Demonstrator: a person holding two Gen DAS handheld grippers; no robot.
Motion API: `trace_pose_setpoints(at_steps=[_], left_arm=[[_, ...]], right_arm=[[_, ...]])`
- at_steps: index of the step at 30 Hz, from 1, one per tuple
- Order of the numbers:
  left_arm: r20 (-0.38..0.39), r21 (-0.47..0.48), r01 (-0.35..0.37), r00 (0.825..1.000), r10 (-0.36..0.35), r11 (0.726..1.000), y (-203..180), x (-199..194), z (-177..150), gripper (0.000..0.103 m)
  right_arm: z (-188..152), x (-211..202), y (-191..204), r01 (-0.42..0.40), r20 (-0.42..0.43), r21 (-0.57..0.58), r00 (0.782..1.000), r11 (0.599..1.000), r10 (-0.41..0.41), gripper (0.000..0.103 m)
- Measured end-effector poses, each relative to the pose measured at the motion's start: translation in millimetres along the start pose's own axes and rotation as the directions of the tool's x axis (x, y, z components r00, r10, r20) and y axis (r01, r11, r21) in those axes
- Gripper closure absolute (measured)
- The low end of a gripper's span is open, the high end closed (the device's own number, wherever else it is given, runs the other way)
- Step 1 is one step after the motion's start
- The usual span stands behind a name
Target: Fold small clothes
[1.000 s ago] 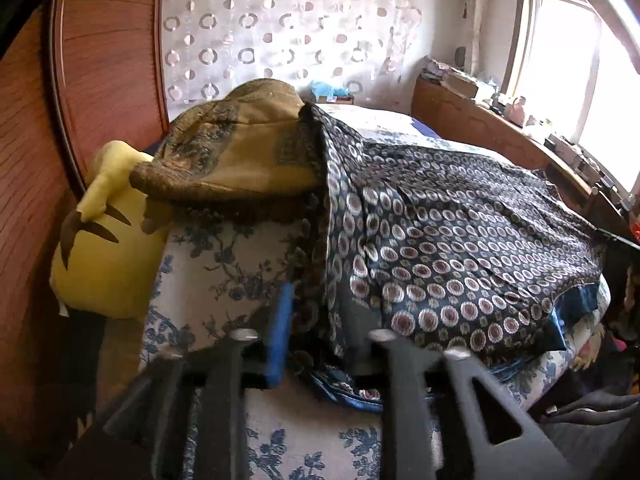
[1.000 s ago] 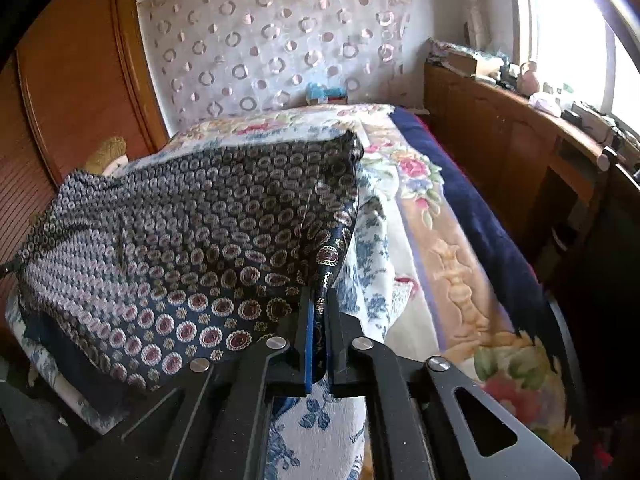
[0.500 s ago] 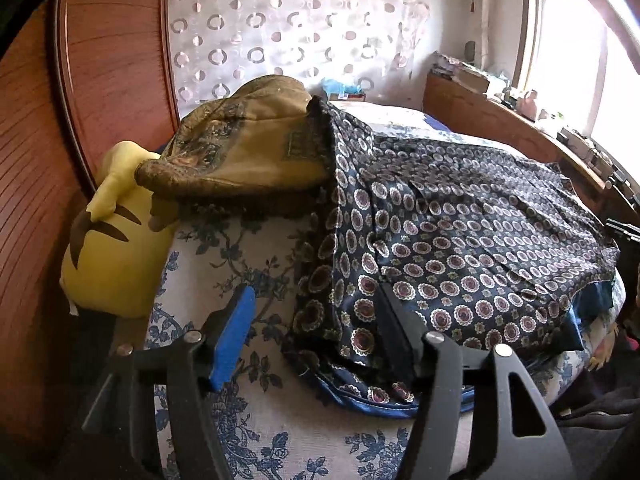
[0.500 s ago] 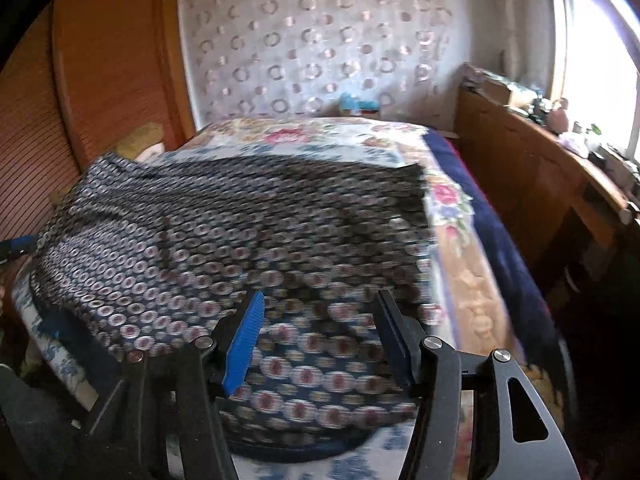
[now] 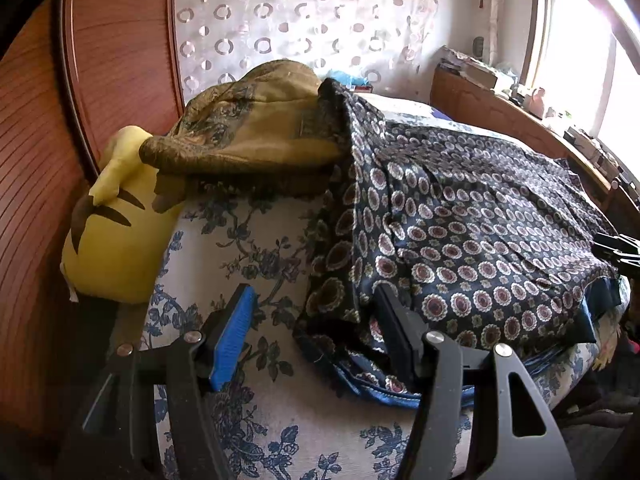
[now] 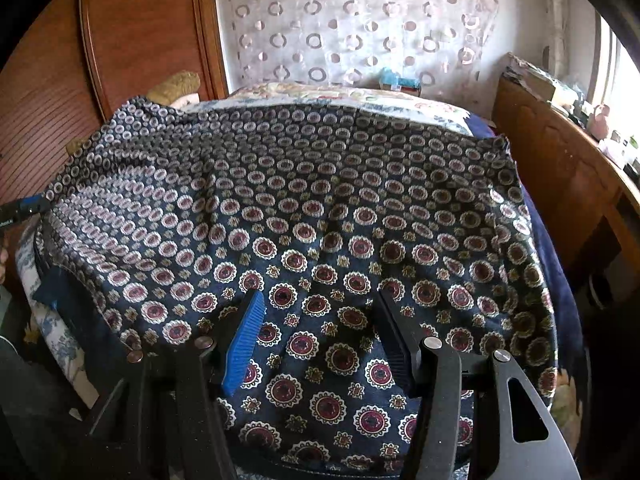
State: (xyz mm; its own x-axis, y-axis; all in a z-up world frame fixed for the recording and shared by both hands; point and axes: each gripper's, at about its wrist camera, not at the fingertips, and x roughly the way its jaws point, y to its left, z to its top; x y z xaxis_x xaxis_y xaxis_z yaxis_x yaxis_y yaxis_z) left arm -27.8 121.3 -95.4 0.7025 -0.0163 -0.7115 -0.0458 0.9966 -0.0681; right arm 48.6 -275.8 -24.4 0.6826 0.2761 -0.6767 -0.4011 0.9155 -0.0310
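On the bed [image 5: 248, 248] we count one dark medallion-print garment [image 6: 320, 208], spread flat across the mattress. Our left gripper [image 5: 316, 328] hangs spread apart at its 6 o'clock corner, our right gripper [image 6: 320, 328] likewise apart above the cloth, neither clamping. One brown cushion [image 5: 248, 136] and one yellow plush toy [image 5: 116, 236] crowd 10 o'clock. No writing reads.

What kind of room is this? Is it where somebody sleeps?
Most likely a bedroom. There is a bed with a flowery cover, a yellow stuffed toy beside it, and a patterned cloth spread out on top.
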Motion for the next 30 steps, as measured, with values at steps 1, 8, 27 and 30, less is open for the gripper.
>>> trace_pose_setpoints(at_steps=[1,8,27,30], left_arm=[[-0.003,-0.003,0.000,1.000,0.000,1.000,0.5,0.7,-1.0,0.041],[-0.016,-0.021,0.017,1.000,-0.017,1.000,2.7,6.2,-9.7,0.041],[0.002,-0.015,0.067,0.998,-0.067,0.998,-3.8,7.9,-7.8,0.072],[0.006,-0.022,0.078,0.997,-0.078,0.997,-3.4,8.2,-7.7,0.075]], right_arm=[[-0.8,2.6,1.6,0.007,0.002,-0.008,1.000,1.000,-0.007,0.045],[-8.4,3.7,5.8,0.029,0.032,-0.038,0.999,0.999,-0.027,0.042],[-9.6,2.1,5.0,0.023,0.029,-0.039,0.999,0.999,-0.022,0.035],[-9.3,2.5,4.9,0.023,0.027,-0.038,0.999,0.999,-0.022,0.033]])
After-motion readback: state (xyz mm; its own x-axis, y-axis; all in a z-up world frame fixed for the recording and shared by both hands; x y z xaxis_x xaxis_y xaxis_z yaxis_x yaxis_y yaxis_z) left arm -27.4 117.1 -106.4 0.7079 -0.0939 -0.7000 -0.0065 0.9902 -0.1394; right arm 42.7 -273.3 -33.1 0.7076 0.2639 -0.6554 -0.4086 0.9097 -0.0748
